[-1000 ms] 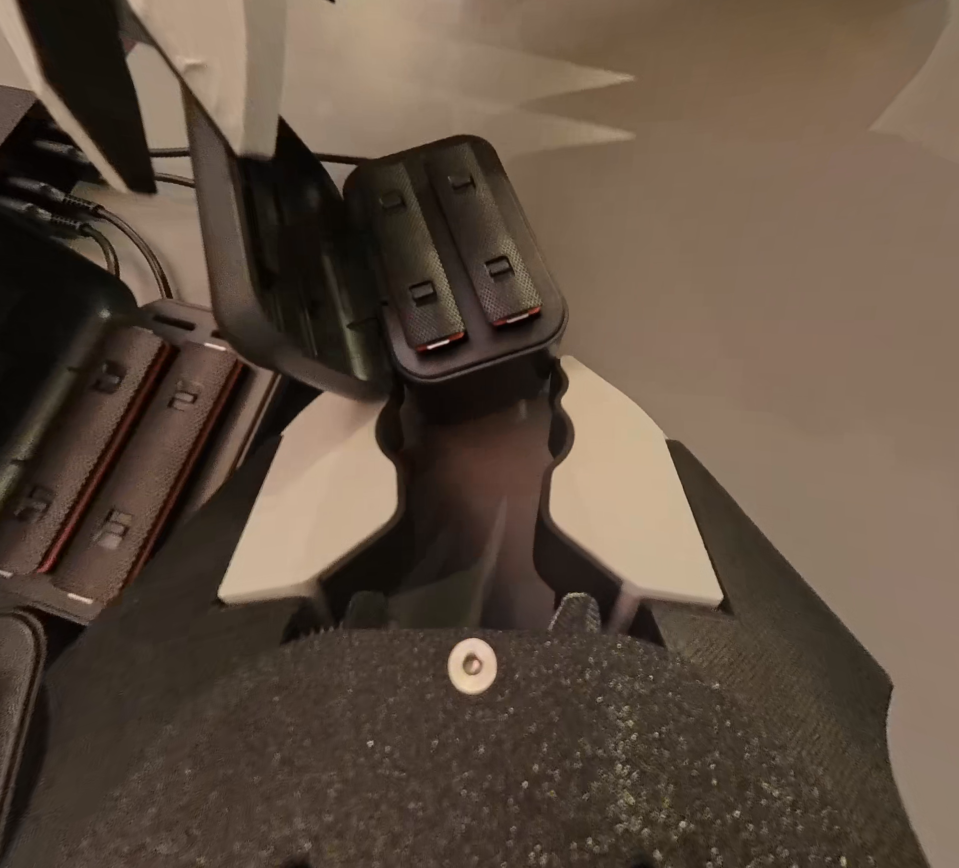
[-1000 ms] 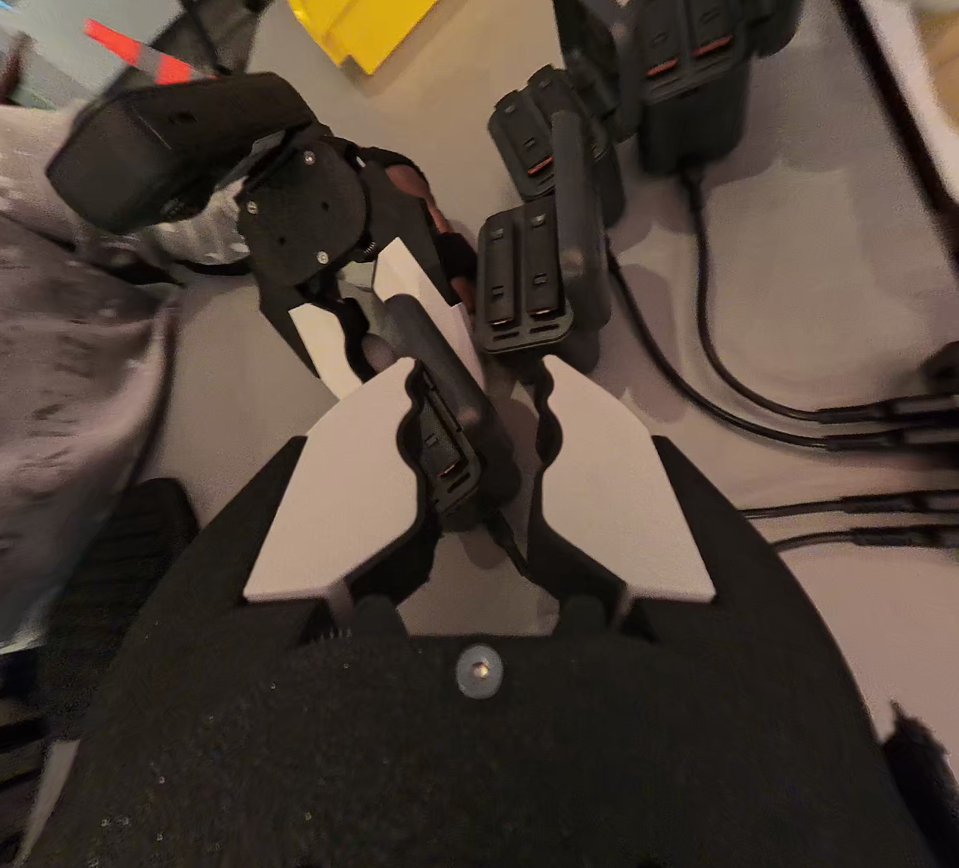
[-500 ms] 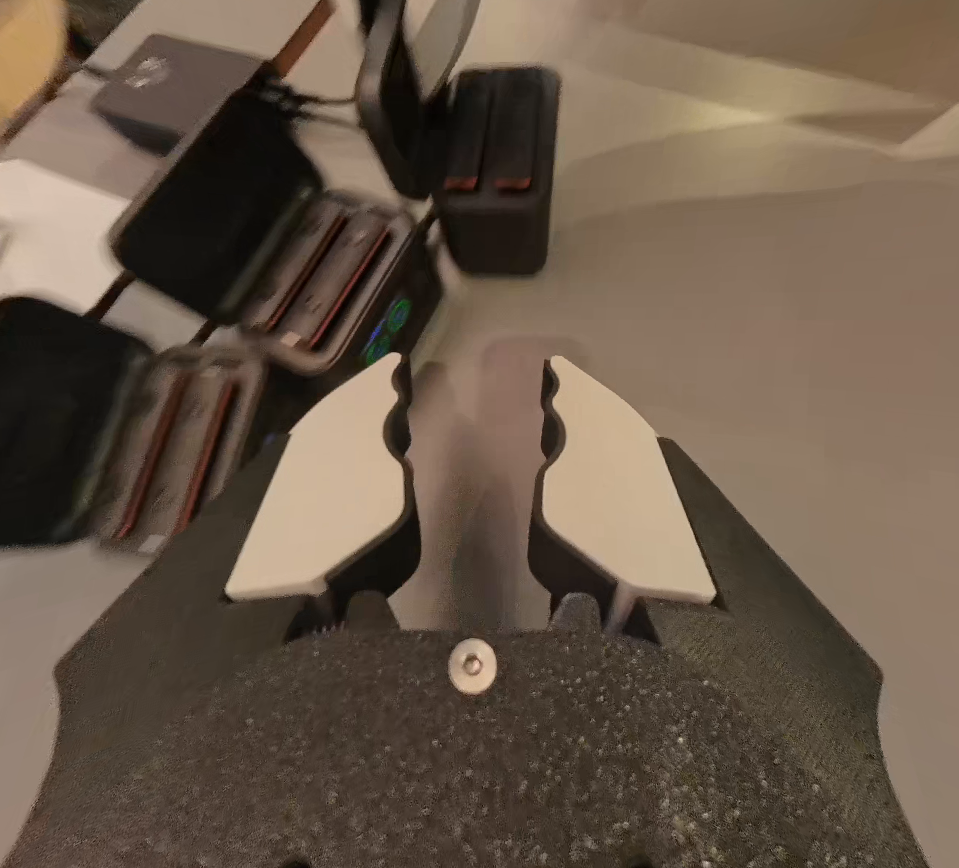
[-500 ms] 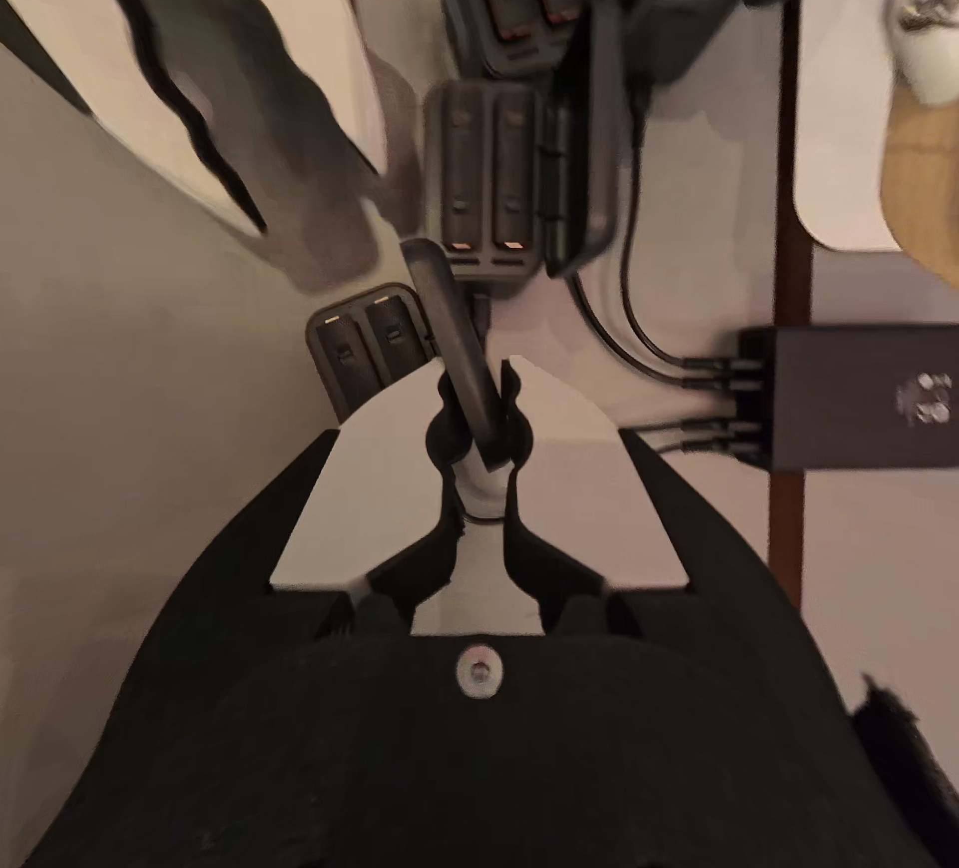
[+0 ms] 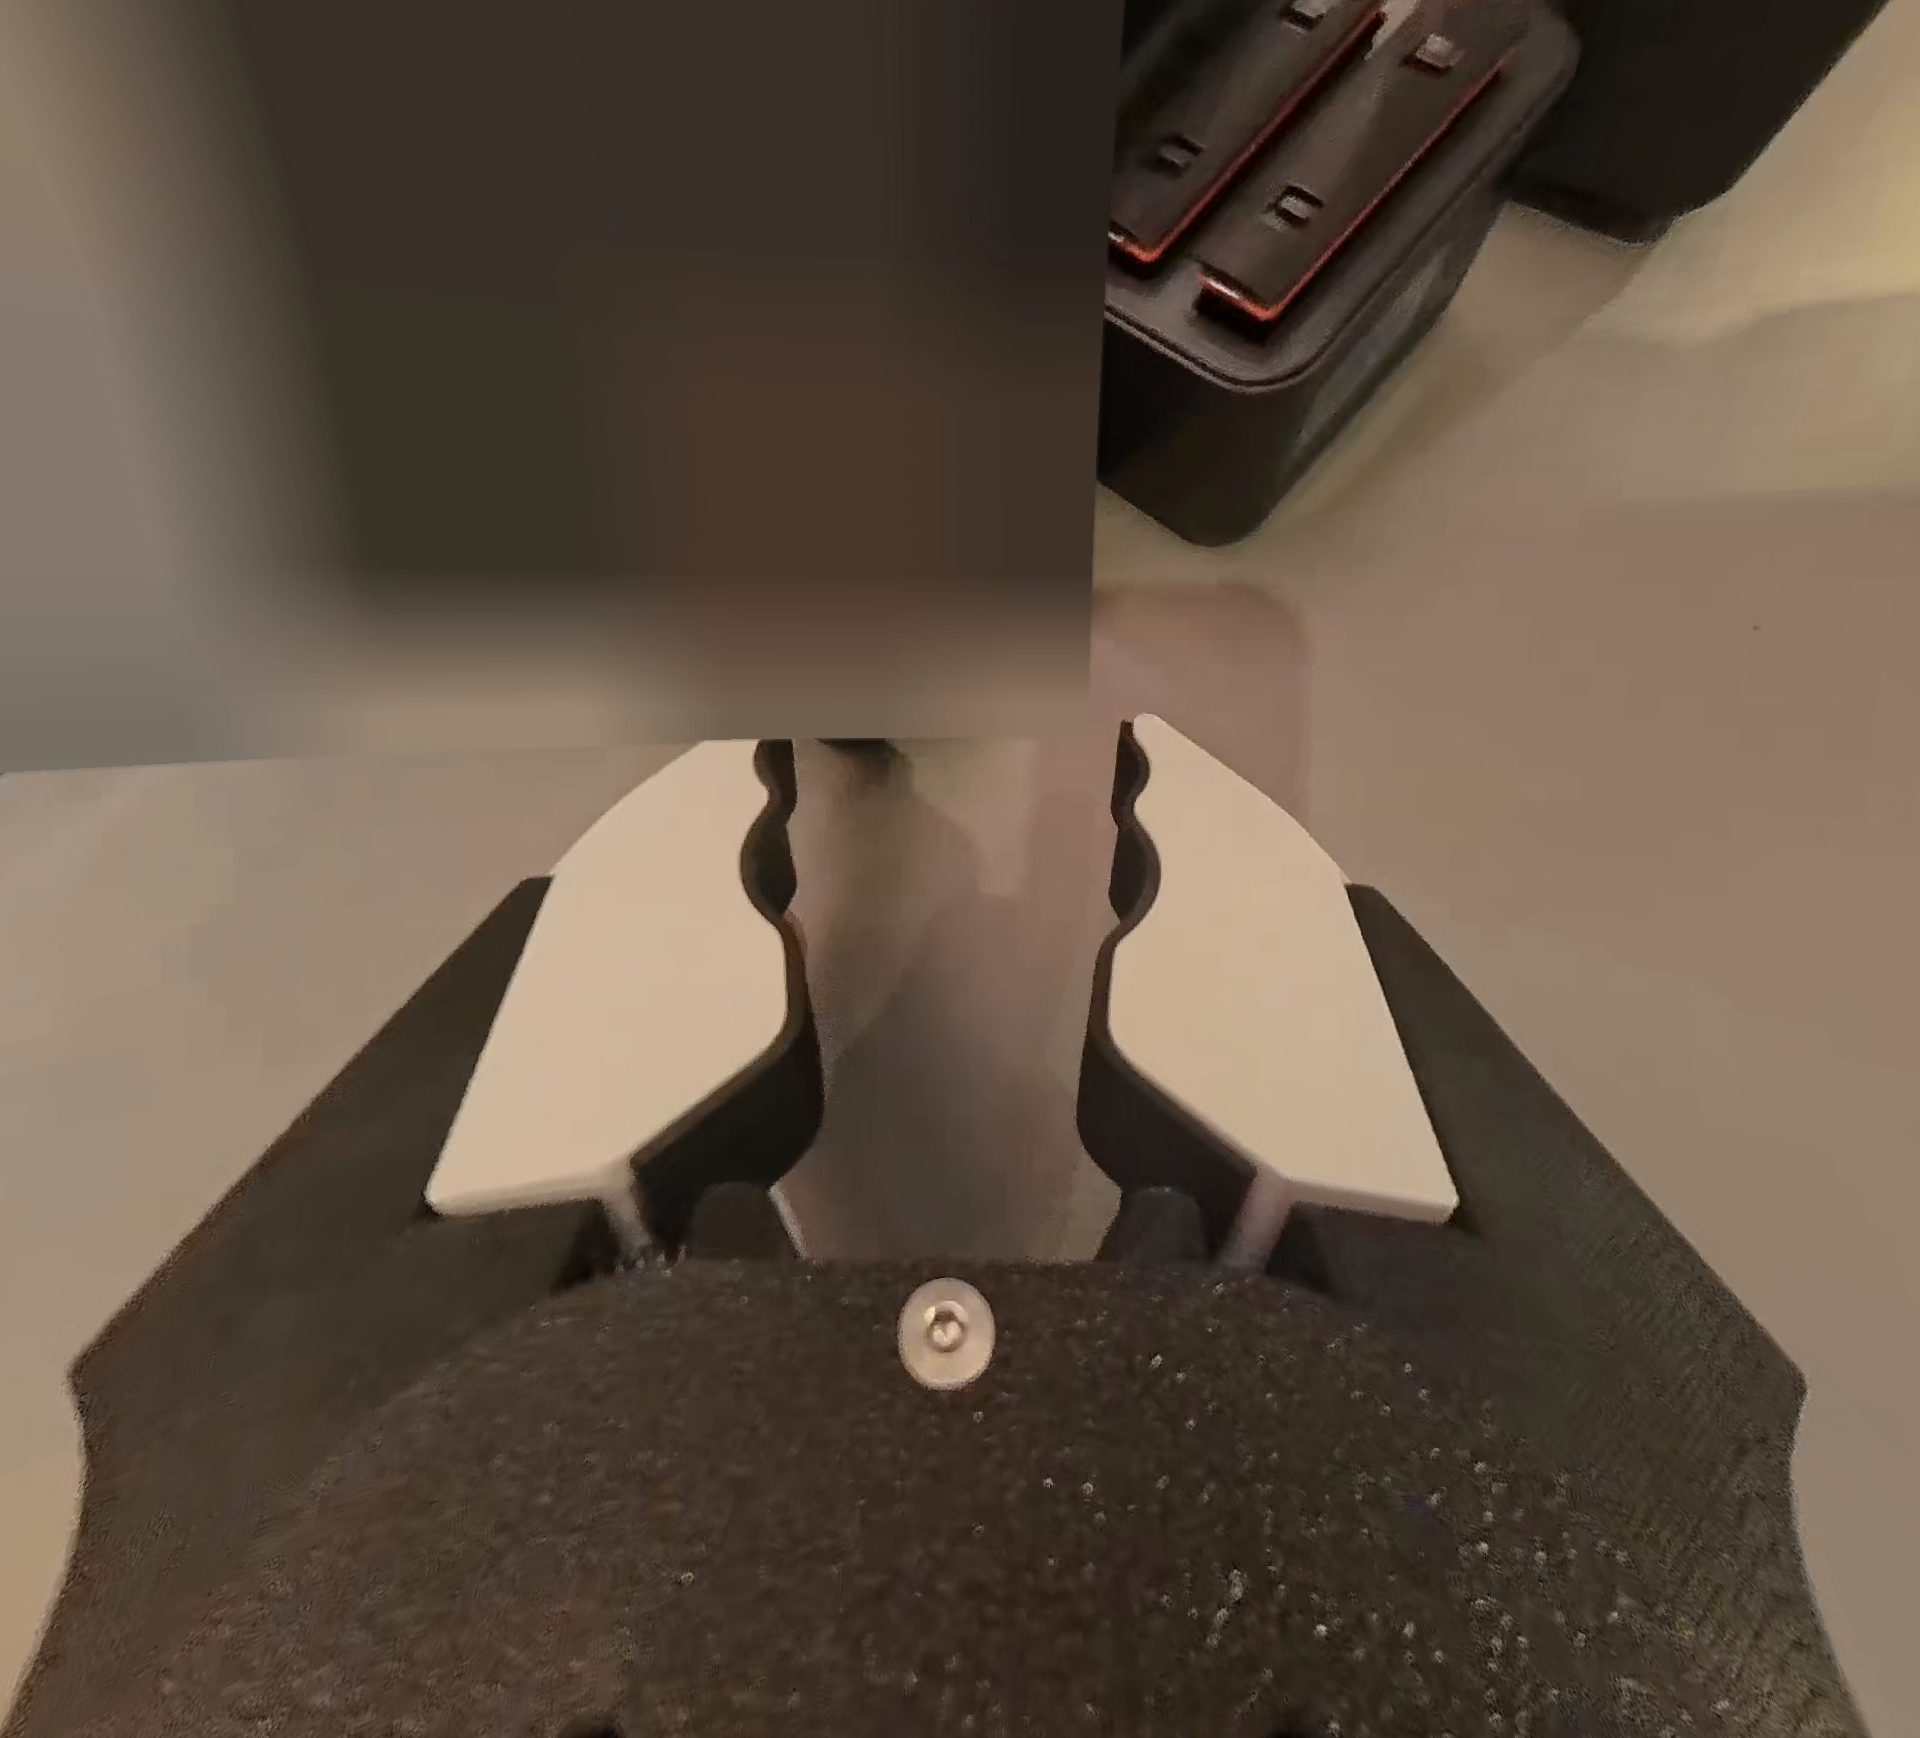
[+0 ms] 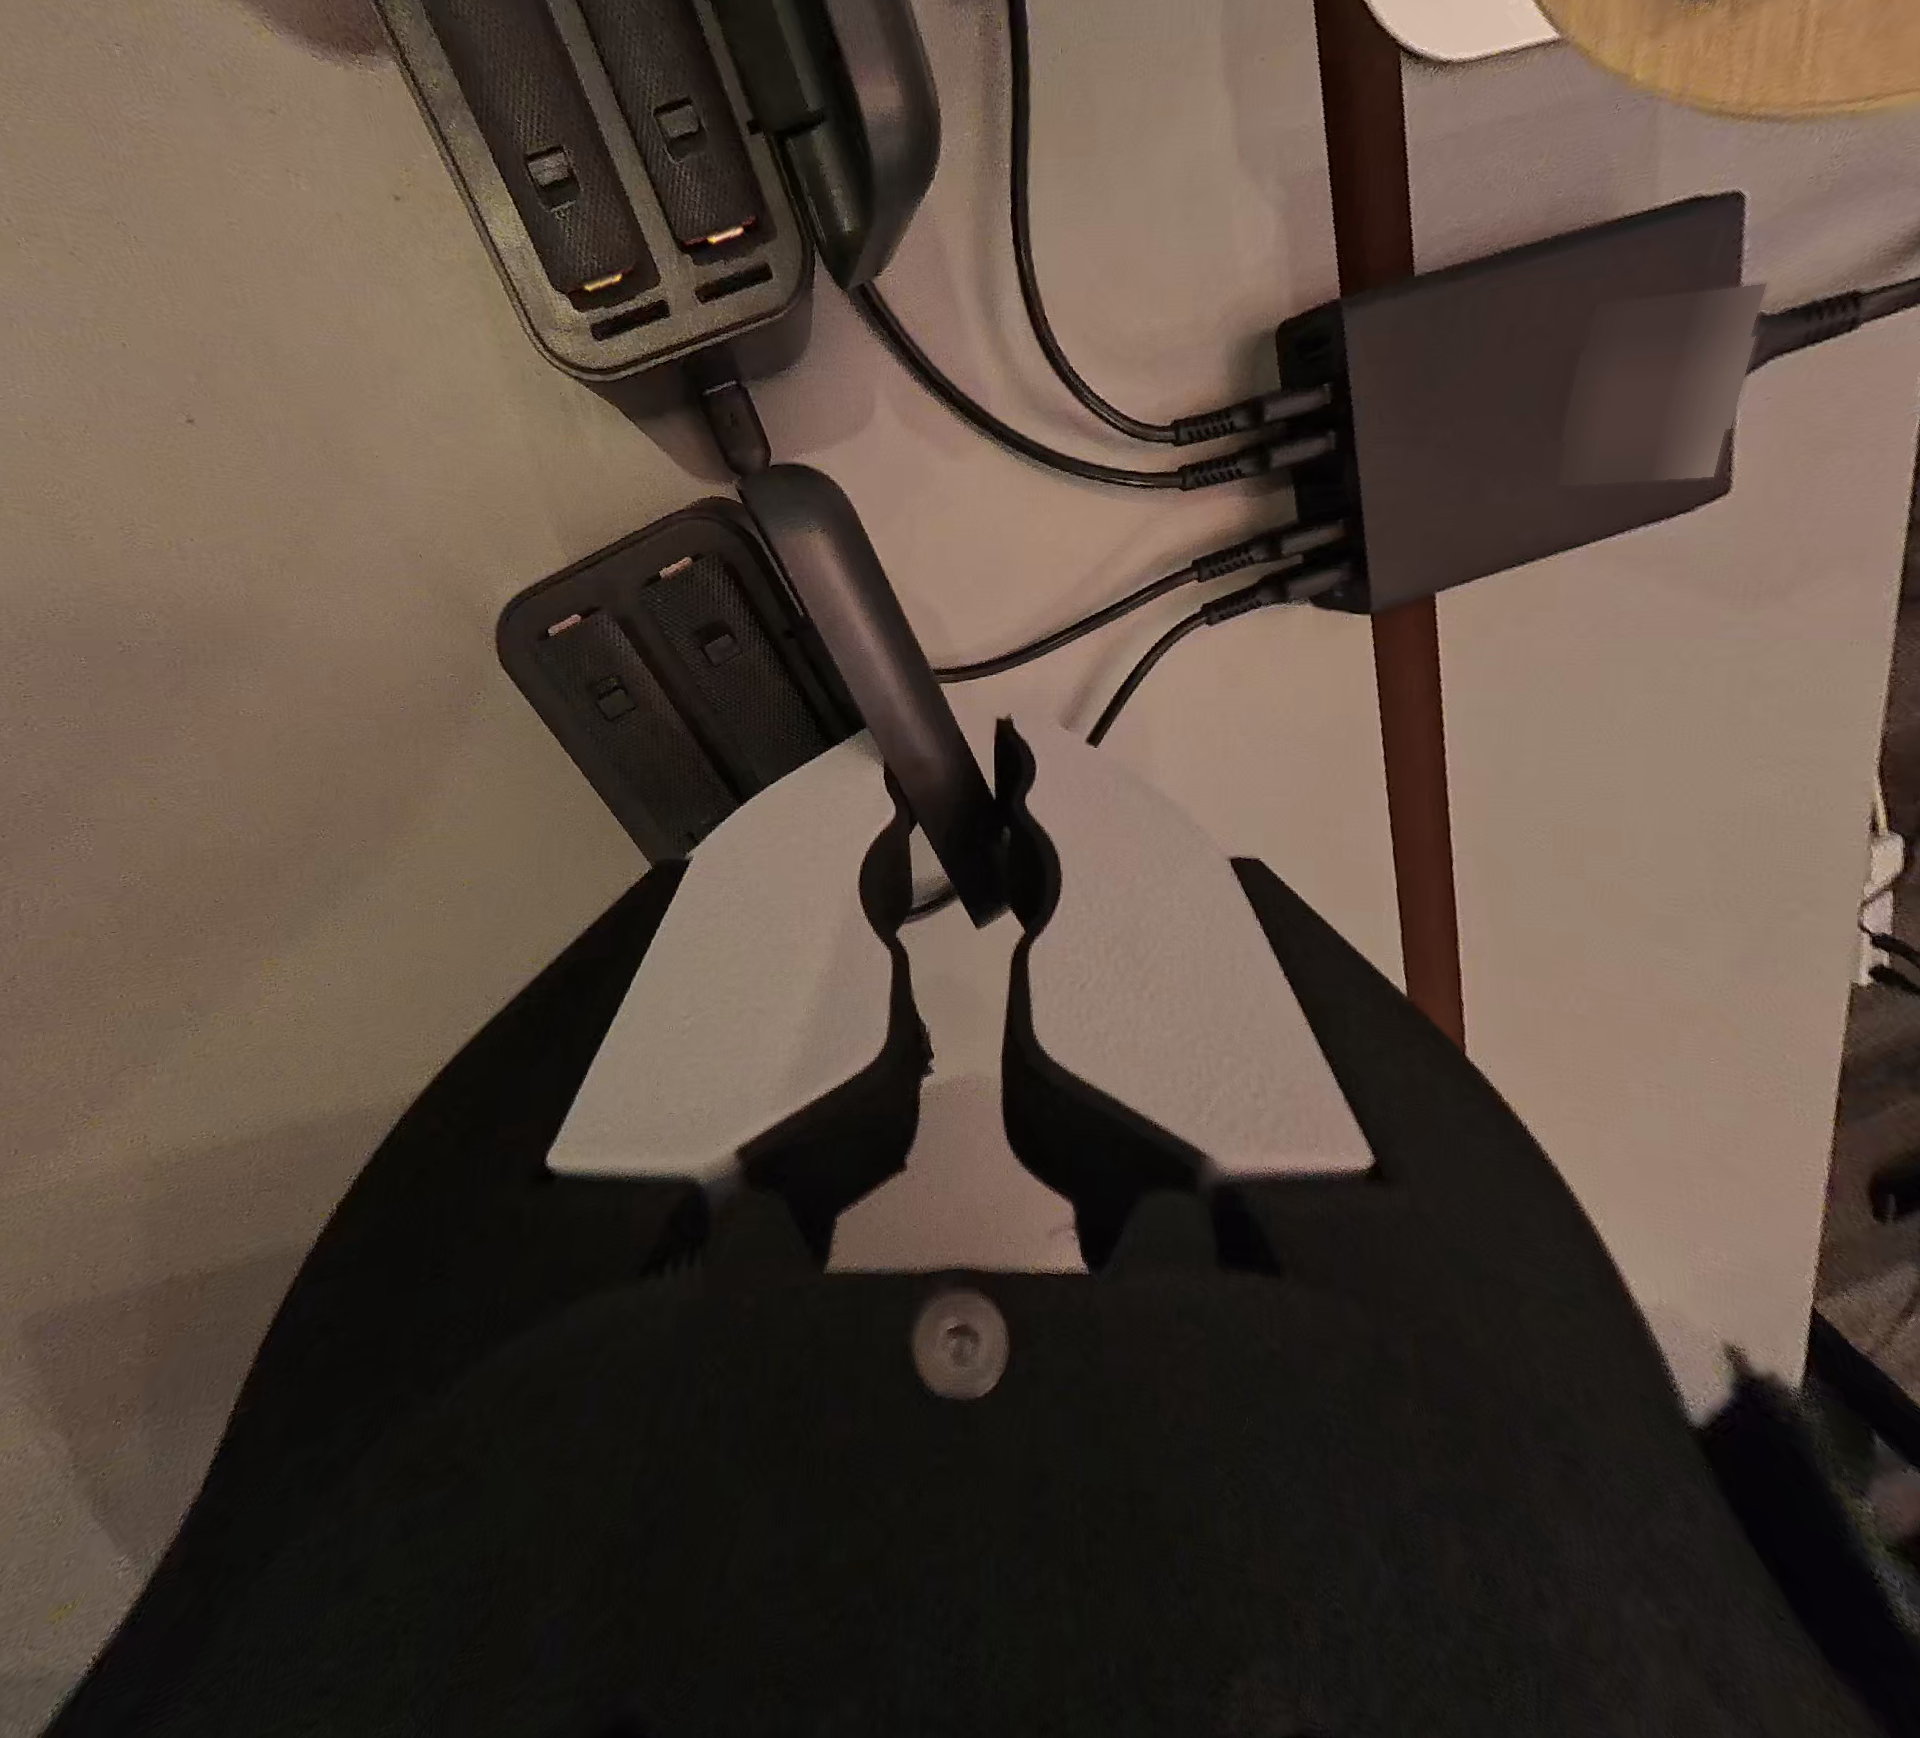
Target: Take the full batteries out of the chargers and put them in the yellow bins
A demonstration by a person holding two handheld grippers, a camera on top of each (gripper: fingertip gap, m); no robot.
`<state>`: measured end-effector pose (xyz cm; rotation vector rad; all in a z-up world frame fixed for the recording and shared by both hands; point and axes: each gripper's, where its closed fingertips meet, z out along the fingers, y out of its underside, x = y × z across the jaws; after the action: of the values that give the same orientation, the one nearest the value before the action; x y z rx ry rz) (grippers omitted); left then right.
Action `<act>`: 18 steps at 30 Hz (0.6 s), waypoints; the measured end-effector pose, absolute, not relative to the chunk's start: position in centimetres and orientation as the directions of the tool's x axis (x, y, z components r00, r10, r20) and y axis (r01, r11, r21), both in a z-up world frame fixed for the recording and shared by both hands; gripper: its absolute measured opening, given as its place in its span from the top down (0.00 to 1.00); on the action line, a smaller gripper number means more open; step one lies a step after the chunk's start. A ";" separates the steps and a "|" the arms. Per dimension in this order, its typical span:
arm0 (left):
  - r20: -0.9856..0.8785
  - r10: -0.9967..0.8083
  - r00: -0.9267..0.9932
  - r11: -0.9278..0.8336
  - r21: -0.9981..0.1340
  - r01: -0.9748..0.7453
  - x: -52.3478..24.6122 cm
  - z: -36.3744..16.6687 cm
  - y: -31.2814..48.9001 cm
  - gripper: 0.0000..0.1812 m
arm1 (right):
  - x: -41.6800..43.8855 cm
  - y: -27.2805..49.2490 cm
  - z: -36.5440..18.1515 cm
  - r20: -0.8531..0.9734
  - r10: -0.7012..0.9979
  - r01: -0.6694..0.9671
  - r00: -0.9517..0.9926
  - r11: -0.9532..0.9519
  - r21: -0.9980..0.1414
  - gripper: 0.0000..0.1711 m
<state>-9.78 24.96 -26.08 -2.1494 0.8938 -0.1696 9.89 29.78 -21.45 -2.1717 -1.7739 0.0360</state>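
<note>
Near table edge: right gripper (image 6: 951, 841) pinches charger (image 6: 665, 691) lid (image 6: 873, 680).
Risk: hinge strain; charger tips.
Left gripper (image 5: 945, 815): spread, empty.

Bare table (image 5: 1558, 857) lies open ahead; chargers (image 5: 1288, 234) and perhaps more behind the blur crowd beyond.

The left wrist camera looks low and close across the table (image 5: 1558, 753); the right one looks steeply down at chargers (image 6: 623, 130).

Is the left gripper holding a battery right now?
No, the left gripper is open with only bare table showing between its fingers.
</note>
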 end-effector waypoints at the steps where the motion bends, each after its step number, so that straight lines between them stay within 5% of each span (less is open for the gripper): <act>1: -0.163 -0.650 0.742 -0.440 -0.715 -0.543 -9.6 -26.1 25.2 0.67 | 10.1 29.9 -21.5 0.196 0.953 0.949 0.230 -0.176 -0.261 0.93; 11: -0.161 -0.690 0.705 -0.386 -0.742 -0.548 -6.7 -26.1 26.8 0.68 | 12.7 31.0 -21.7 0.241 0.933 0.958 0.269 -0.234 -0.165 0.92; 18: -0.133 -0.702 0.700 -0.380 -0.761 -0.526 -6.5 -26.0 26.6 0.68 | 12.6 31.1 -21.7 0.225 0.929 0.944 0.292 -0.243 -0.222 0.90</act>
<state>-6.52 26.65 -26.05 -2.0713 0.9368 -0.2666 12.64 31.08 -21.66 -2.2534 -1.6997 -0.0665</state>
